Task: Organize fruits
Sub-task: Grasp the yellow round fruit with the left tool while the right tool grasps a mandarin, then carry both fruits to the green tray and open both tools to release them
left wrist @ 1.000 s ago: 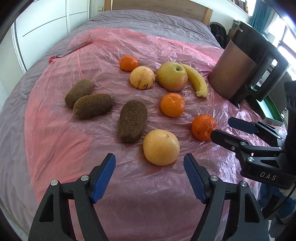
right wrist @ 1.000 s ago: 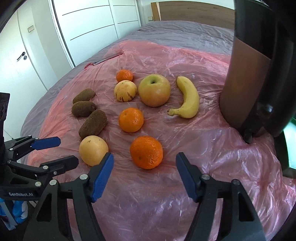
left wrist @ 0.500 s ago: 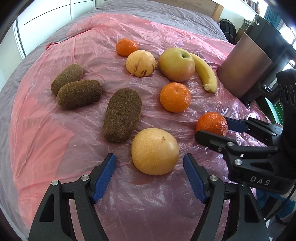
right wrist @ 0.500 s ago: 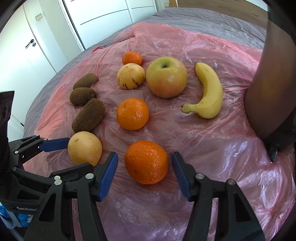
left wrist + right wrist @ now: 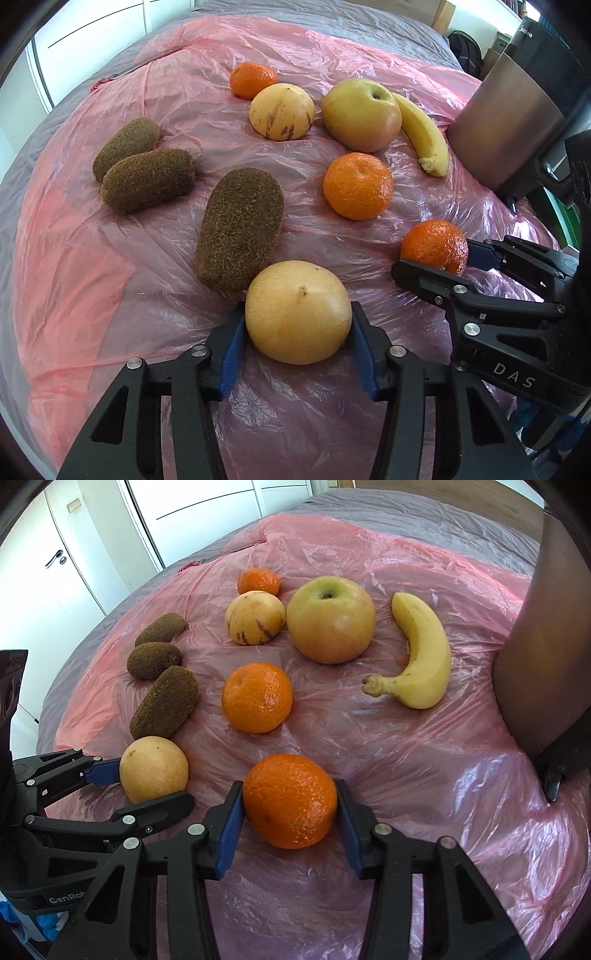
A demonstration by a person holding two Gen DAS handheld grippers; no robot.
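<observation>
"DAS" was printed on the right claw (image 5: 434, 254); "GenRo…" on the left claw (image 5: 297, 332). The left claw's blue pads pressed both sides of the yellow round fruit (image 5: 298, 312); the right claw clamped an orange (image 5: 290, 800), both resting on the bed's pink plastic sheet (image 5: 424, 746).

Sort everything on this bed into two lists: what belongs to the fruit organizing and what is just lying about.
Belongs to the job:
yellow round fruit in the left hand-held gripper
orange in the right hand-held gripper
two more oranges
apple
banana
speckled yellow fruit
three kiwis

Just lying about:
pink plastic sheet
dark metal container
</observation>
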